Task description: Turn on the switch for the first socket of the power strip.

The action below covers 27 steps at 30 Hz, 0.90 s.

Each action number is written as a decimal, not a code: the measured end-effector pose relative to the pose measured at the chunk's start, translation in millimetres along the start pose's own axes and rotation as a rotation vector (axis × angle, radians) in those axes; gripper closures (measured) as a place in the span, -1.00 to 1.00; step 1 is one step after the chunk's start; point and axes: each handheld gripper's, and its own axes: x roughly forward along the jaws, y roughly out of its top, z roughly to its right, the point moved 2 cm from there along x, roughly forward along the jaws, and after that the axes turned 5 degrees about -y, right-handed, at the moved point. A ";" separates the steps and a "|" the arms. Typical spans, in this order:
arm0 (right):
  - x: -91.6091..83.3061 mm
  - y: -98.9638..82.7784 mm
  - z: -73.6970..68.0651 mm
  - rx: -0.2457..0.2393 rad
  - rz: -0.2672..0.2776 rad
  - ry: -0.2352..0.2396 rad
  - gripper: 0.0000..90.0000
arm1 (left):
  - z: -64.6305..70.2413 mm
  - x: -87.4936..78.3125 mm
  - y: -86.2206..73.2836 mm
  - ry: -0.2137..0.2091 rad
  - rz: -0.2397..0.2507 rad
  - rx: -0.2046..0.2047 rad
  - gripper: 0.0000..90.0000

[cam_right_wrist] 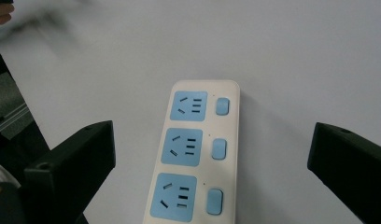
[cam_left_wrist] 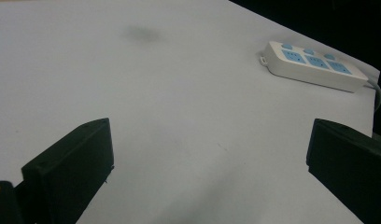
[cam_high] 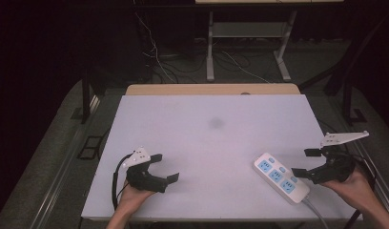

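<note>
White power strip (cam_high: 281,177) lying near table's (cam_high: 202,114) front right corner, cord (cam_high: 315,213) trailing off front edge. Right gripper (cam_high: 302,162) hovering just beside it, jaws spread, grasping nothing; left gripper (cam_high: 165,166) likewise released, well apart. Strip looking rigid, light, smooth plastic: long sides probably offering best hold. Edge sitting close; open room lying toward centre.

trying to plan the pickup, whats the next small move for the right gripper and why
Probably lower the right gripper straight onto the power strip: its jaws are open, the strip lies between them in the right gripper view, and nothing is touching it yet.
</note>
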 end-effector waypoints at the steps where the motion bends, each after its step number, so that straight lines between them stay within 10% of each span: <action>1: -0.5 -0.4 0.5 -0.001 -0.004 0.000 -0.99 | 0.0 -0.1 -0.2 0.000 0.000 -0.001 -1.00; 13: -0.2 -3.6 6.6 -0.039 -0.117 -0.009 -0.99 | 0.1 0.8 -1.1 -0.001 -0.009 0.000 -1.00; 27: -1.9 -6.2 10.0 -0.089 -0.180 0.013 0.20 | 0.0 0.8 -1.7 0.001 -0.013 -0.001 -1.00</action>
